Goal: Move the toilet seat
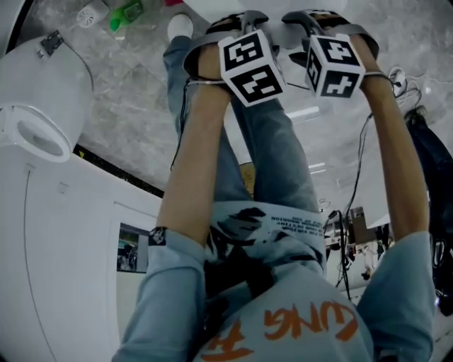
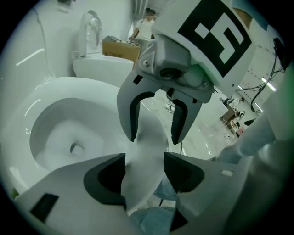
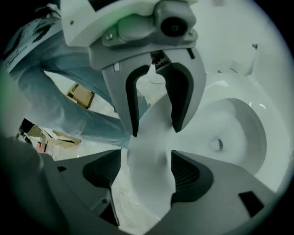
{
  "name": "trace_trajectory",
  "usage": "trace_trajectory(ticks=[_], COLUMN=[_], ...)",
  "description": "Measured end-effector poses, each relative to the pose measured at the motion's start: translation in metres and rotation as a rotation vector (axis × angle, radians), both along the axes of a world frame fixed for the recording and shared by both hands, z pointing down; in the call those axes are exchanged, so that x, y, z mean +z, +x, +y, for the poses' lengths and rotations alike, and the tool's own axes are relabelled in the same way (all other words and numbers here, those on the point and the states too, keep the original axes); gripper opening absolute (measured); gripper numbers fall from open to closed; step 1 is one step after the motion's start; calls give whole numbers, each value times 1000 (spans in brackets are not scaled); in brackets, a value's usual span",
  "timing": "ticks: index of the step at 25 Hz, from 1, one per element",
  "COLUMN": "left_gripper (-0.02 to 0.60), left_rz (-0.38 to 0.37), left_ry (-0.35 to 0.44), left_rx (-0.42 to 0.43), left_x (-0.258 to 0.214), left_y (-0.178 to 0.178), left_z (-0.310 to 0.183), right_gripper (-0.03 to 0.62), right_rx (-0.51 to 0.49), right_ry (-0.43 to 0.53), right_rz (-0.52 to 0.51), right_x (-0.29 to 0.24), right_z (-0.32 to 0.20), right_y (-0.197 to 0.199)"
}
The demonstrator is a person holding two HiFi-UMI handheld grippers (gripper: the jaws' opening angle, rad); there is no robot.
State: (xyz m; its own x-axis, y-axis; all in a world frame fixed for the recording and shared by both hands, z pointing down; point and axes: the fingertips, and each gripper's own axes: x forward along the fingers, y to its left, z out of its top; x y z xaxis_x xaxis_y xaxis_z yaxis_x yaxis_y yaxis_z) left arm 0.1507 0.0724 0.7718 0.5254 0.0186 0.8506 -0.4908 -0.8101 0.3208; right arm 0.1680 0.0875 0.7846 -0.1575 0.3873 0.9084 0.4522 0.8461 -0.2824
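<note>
The white toilet bowl (image 2: 69, 137) lies at the left of the left gripper view and on the right (image 3: 229, 133) in the right gripper view. Its front rim (image 2: 146, 183) runs between the jaws of both grippers; whether this is the seat or the bowl's edge I cannot tell. My left gripper (image 2: 144, 160) is open astride the rim. Facing it, my right gripper (image 2: 155, 137) stands open over the same rim. In the right gripper view my right gripper (image 3: 147, 158) straddles the rim (image 3: 149, 183), the left gripper (image 3: 156, 131) opposite. Only the marker cubes (image 1: 251, 65) show in the head view.
A second toilet with a raised lid (image 2: 92, 32) stands behind, by a cardboard box (image 2: 120, 48) and a person (image 2: 146, 27). The head view shows another white toilet (image 1: 39, 106) at left, my jeans legs (image 1: 262, 155), a green bottle (image 1: 127, 13) and cables (image 1: 354, 233).
</note>
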Motion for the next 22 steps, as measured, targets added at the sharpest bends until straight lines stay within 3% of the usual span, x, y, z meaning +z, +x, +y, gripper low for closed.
trace_trajectory(ticks=[4, 8, 13, 19, 22], left_gripper=[259, 275, 281, 281, 281], left_rz=[-3, 12, 56, 29, 34], left_ry=[16, -24, -61, 28, 58], left_rx=[13, -9, 40, 115, 114], left_x=[-1, -4, -6, -20, -36], left_y=[0, 2, 16, 9, 9], left_z=[-5, 4, 5, 3, 4], right_gripper=[341, 341, 336, 327, 321], right_rx=[-71, -133, -134, -107, -102], right_ry=[18, 3, 2, -32, -40], right_rz=[57, 121, 162, 119, 115], right_x=[17, 23, 23, -3, -23], right_z=[-4, 6, 1, -1, -1], right_y=[6, 9, 6, 2, 2])
